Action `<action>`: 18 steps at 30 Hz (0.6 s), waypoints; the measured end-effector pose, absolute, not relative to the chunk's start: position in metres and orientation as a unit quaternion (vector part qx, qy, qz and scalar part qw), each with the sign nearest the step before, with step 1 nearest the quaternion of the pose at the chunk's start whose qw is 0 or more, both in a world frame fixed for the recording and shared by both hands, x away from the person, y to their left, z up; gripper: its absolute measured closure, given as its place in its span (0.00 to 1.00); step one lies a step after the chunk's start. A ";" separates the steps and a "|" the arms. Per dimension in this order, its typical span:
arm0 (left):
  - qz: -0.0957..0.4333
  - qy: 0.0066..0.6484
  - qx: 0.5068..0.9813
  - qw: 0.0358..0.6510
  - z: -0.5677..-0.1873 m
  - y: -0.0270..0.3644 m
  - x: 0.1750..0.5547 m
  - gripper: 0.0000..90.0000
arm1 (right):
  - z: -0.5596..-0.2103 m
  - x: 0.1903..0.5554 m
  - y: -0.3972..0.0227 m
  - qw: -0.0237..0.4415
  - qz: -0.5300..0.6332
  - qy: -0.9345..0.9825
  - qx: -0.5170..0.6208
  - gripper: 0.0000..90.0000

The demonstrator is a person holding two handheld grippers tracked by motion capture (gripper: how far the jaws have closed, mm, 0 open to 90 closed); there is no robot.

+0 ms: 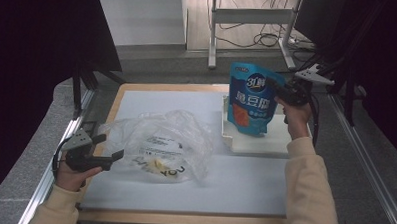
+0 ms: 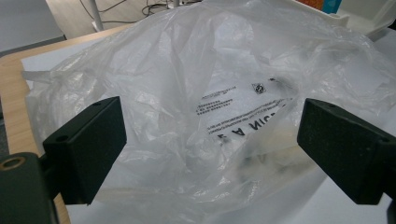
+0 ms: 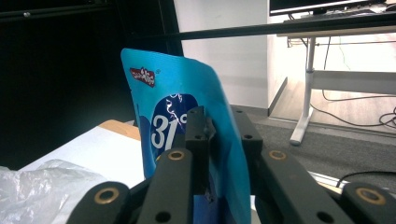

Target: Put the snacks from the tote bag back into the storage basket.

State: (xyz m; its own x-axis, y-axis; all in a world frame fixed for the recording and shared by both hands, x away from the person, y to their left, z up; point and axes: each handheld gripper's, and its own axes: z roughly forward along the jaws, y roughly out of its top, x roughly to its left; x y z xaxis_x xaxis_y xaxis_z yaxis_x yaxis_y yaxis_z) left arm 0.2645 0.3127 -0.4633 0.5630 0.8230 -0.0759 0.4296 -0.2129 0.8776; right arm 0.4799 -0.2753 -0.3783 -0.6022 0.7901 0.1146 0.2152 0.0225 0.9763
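Blue pouch between right gripper jaws, seemingly pinched.

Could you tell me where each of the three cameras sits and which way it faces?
High view: above the person's side of the table, looking forward and down; both forearms, the left claw and right claw show.
Left gripper view: on the left claw, facing the clear plastic bag between its open jaws.
Right gripper view: on the right claw, facing the room, jaws around the blue pouch.
Shared: high and right gripper views both show pouch and bag.
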 end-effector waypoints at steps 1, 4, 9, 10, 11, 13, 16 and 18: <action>0.210 0.417 0.750 0.468 -0.463 0.313 0.265 0.09 | -0.378 0.479 -0.276 0.243 0.589 0.674 0.374 0.87; 0.210 0.417 0.750 0.469 -0.463 0.312 0.264 0.09 | -0.378 0.477 -0.277 0.242 0.587 0.675 0.377 0.86; 0.210 0.416 0.749 0.470 -0.462 0.312 0.264 0.09 | -0.382 0.472 -0.278 0.237 0.584 0.678 0.378 0.80; 0.209 0.416 0.750 0.470 -0.462 0.312 0.264 0.09 | -0.382 0.471 -0.277 0.237 0.583 0.680 0.378 0.78; 0.209 0.416 0.750 0.470 -0.462 0.312 0.264 0.09 | -0.382 0.470 -0.276 0.238 0.579 0.683 0.376 0.77; 0.209 0.416 0.750 0.470 -0.462 0.312 0.265 0.09 | -0.382 0.467 -0.274 0.246 0.568 0.688 0.378 0.72; 0.209 0.416 0.750 0.470 -0.462 0.312 0.264 0.09 | -0.381 0.464 -0.271 0.255 0.557 0.690 0.384 0.65; 0.210 0.416 0.749 0.470 -0.462 0.312 0.264 0.09 | -0.379 0.461 -0.271 0.259 0.553 0.690 0.388 0.60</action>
